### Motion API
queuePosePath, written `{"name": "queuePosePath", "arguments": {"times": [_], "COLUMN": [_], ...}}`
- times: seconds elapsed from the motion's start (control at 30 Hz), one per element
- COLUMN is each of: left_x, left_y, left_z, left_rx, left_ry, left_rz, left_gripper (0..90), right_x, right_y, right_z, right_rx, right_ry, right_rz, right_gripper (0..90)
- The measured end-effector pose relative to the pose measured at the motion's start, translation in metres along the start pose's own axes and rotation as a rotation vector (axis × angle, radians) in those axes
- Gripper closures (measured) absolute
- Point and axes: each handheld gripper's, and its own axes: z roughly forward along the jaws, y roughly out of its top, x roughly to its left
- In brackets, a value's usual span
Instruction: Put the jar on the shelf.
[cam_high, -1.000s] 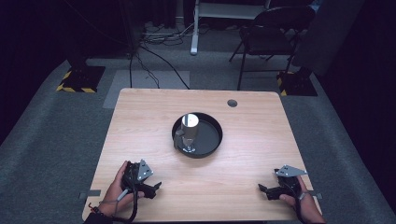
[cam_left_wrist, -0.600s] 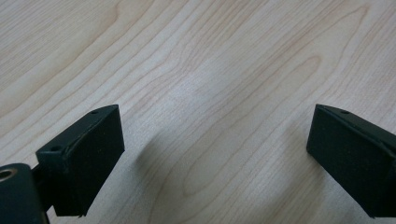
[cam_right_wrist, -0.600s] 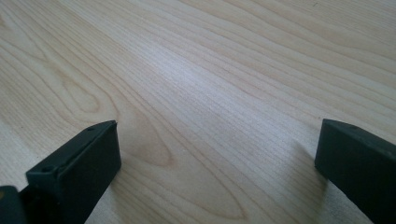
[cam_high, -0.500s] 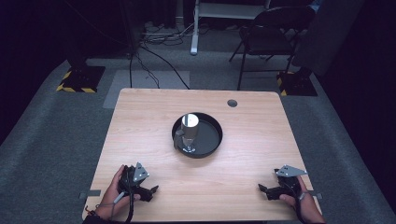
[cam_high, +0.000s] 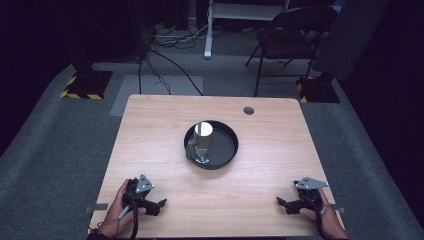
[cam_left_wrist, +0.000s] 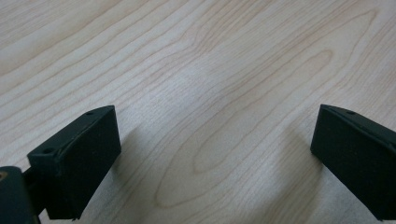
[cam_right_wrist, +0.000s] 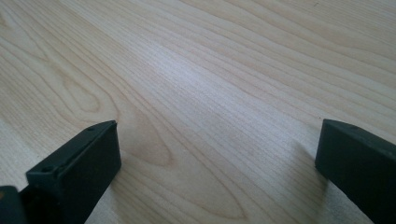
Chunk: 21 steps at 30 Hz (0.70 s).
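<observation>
On the light wooden table (cam_high: 150, 135), my left gripper (cam_high: 159, 205) lies near the front left corner in a hand, jaws pointing right. In the left gripper view the left gripper (cam_left_wrist: 212, 154) stands open over bare wood; its jaws have just been opening with nothing between them. Near the front right corner my right gripper (cam_high: 281, 204) points left. The right gripper view also shows the right gripper (cam_right_wrist: 215, 158) open and empty. In the middle of the table sits a black round tray (cam_high: 227, 150) with a shiny metal cup (cam_high: 202, 136) upright in it.
A round cable hole (cam_high: 248, 110) marks the table's far edge. Beyond the table are a black chair (cam_high: 295, 30), loose cables (cam_high: 165, 55) on the grey floor, and stand bases with yellow-black stripes (cam_high: 82, 85) at both sides.
My left gripper has shifted slightly toward the near edge and settled lower, jaws pointing right. The right gripper, tray and cup have not moved.
</observation>
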Motion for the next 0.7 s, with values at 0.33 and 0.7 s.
{"name": "queuePosePath", "arguments": {"times": [0.33, 0.7], "left_x": [0.0029, 0.003], "left_y": [-0.004, -0.004], "left_z": [-0.0016, -0.0015], "left_rx": [-0.015, -0.015], "left_ry": [-0.001, -0.001], "left_rz": [-0.004, -0.004], "left_gripper": [0.2, 0.2], "right_x": [-0.0001, -0.0002], "right_y": [0.0, 0.0], "right_z": [0.0, 0.0], "right_rx": [0.0, 0.0], "right_ry": [0.0, 0.001], "right_rz": [-0.001, -0.002], "right_gripper": [0.0, 0.0]}}
